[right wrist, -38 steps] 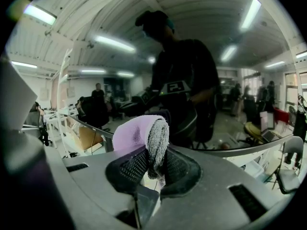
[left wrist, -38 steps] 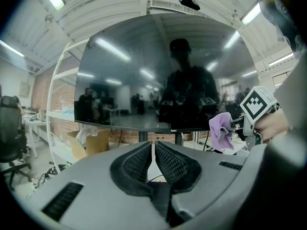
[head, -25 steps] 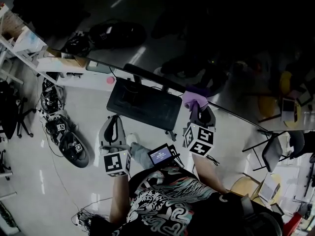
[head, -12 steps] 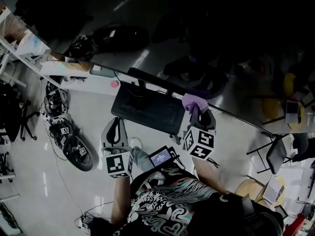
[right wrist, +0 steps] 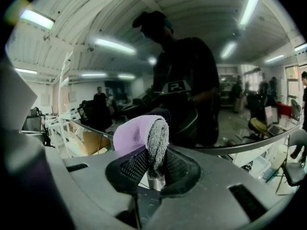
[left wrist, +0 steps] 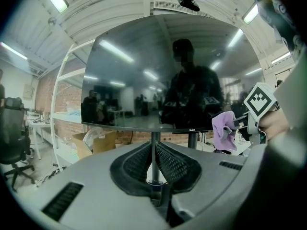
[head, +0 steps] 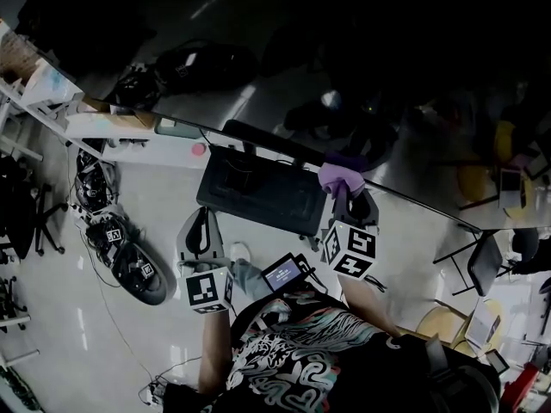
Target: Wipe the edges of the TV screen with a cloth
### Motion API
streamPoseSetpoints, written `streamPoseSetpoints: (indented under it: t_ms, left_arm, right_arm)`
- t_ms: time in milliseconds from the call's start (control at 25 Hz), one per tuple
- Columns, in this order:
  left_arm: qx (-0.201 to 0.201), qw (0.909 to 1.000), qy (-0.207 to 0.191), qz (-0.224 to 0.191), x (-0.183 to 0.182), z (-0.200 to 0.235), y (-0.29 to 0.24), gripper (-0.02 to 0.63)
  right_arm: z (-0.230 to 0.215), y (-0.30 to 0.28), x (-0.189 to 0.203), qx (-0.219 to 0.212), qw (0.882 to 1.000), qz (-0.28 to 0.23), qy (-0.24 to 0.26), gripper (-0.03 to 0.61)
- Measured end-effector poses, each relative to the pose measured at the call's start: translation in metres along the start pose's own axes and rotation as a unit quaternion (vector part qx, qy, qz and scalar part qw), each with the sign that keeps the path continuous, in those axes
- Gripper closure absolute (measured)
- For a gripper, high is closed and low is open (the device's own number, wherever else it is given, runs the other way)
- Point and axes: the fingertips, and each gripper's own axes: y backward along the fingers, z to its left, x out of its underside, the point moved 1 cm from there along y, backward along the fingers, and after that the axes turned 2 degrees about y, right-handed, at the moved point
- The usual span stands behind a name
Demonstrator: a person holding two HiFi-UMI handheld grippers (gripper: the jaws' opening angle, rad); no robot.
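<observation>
Below TV screen [head: 370, 67], black stand base [head: 258, 194]

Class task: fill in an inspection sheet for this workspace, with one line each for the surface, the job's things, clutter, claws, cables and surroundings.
Surface: pale glossy floor; the TV screen stands on a pole over a dark base.
Job's things: purple cloth, near the screen's lower edge.
Clutter: dark gear on the floor; cardboard box behind the screen.
Claws: left claw shut, nothing in it; right claw shut on the cloth.
Cables: thin cables trail over the floor.
Surroundings: white shelf, chair.
</observation>
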Motion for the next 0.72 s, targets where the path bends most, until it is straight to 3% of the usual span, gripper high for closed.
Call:
streamPoseSetpoints:
  t_ms: [720]
  left_arm:
    - [0.001, 0.9998, 0.019, 0.009, 0.011, 0.053, -0.023, 0.58]
  right_arm:
    - [0.038, -0.013, -0.004, 0.019, 1.0, 0.005, -0.002, 0.499]
